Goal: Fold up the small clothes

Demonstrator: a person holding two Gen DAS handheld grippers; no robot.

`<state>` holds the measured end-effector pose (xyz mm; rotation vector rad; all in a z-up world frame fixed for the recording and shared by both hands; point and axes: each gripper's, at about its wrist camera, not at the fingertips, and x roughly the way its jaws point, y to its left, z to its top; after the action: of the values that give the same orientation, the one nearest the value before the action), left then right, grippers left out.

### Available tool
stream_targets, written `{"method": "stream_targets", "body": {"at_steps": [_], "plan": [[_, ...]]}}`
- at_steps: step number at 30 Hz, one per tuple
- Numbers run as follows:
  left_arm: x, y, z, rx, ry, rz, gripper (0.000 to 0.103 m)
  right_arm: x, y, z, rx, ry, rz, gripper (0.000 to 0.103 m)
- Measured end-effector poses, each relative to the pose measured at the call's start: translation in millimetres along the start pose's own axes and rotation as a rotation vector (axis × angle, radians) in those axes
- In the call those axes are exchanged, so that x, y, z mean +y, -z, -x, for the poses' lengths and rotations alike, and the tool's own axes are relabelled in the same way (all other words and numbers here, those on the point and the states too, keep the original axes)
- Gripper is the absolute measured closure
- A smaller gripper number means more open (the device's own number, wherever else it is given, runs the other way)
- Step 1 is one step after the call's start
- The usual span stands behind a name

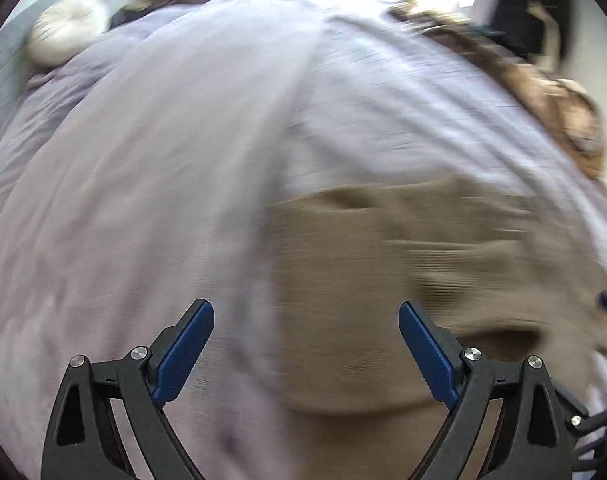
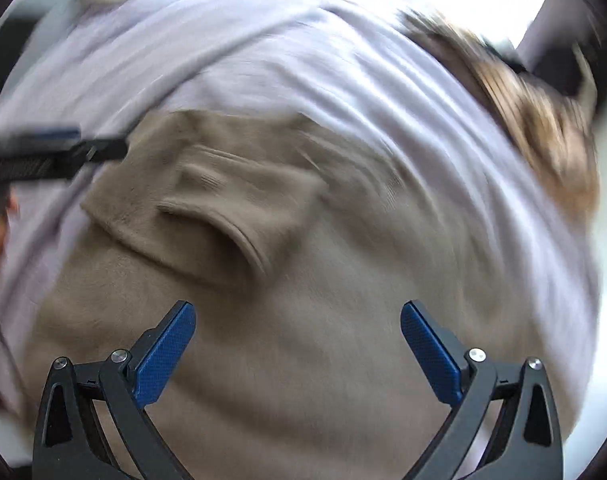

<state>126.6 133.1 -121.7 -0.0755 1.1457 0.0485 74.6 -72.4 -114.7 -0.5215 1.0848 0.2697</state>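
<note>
both our left gripper (image 1: 306, 322) and right gripper (image 2: 298, 322) hung wide open, empty, above the tan knit garment (image 2: 287, 344) at lower frame; we judged pinching its flat edges, not the bunched fold, best on the lilac bedsheet (image 1: 143, 200).

free: bare lilac bedspread (image 1: 143, 200) left half of left wrist frame | blocked: tan garment (image 2: 303, 340) fills centre/bottom of right wrist frame | edges: round cushion (image 1: 65, 28) upper left, brown furry throw (image 1: 543, 92) upper right
</note>
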Motion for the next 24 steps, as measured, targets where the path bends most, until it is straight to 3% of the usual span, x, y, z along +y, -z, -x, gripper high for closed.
{"method": "stream_targets", "body": {"at_steps": [3, 5, 6, 7, 8, 10, 12, 14, 16, 17, 19, 20, 22, 24], "plan": [[18, 1, -23, 0.044, -0.021, 0.051, 0.009, 35, -25, -40, -0.003, 0.122, 0.186, 0.003], [22, 2, -33, 0.054, -0.04, 0.064, 0.009, 43, -33, -63, 0.034, 0.168, 0.265, 0.033], [23, 2, -39, 0.058, -0.051, 0.065, 0.009, 40, -35, -71, 0.063, 0.124, 0.261, 0.086], [24, 3, -44, 0.062, -0.06, 0.068, 0.009, 27, -39, -72, 0.071, 0.061, 0.184, 0.097], [25, 3, -45, 0.063, -0.06, 0.074, 0.009, 13, -41, -66, 0.049, 0.018, 0.107, 0.097], [24, 3, -46, 0.058, -0.058, 0.078, 0.009, -38, -34, -47, -0.034, -0.125, -0.167, 0.097], [19, 2, -50, 0.058, -0.075, 0.06, 0.009, -83, -13, -39, -0.066, -0.168, -0.407, 0.097], [18, 0, -55, 0.063, -0.096, 0.048, 0.009, -125, 21, -45, -0.054, -0.223, -0.661, 0.096], [17, -1, -59, 0.07, -0.113, 0.041, 0.009, -161, 65, -65, -0.014, -0.349, -0.933, 0.093], [15, -1, -61, 0.073, -0.124, 0.036, 0.009, -170, 80, -73, 0.008, -0.379, -1.012, 0.092], [11, -2, -61, 0.075, -0.144, 0.027, 0.009, -182, 104, -84, 0.054, -0.414, -1.116, 0.08], [9, -3, -59, 0.072, -0.145, 0.023, 0.009, -187, 115, -85, 0.037, -0.454, -1.162, 0.078], [5, -4, -54, 0.055, -0.149, 0.006, 0.009, -193, 125, -82, -0.008, -0.504, -1.228, 0.058], [-1, -4, -53, 0.054, -0.171, -0.016, 0.009, -196, 127, -81, -0.02, -0.512, -1.28, 0.056]]}}
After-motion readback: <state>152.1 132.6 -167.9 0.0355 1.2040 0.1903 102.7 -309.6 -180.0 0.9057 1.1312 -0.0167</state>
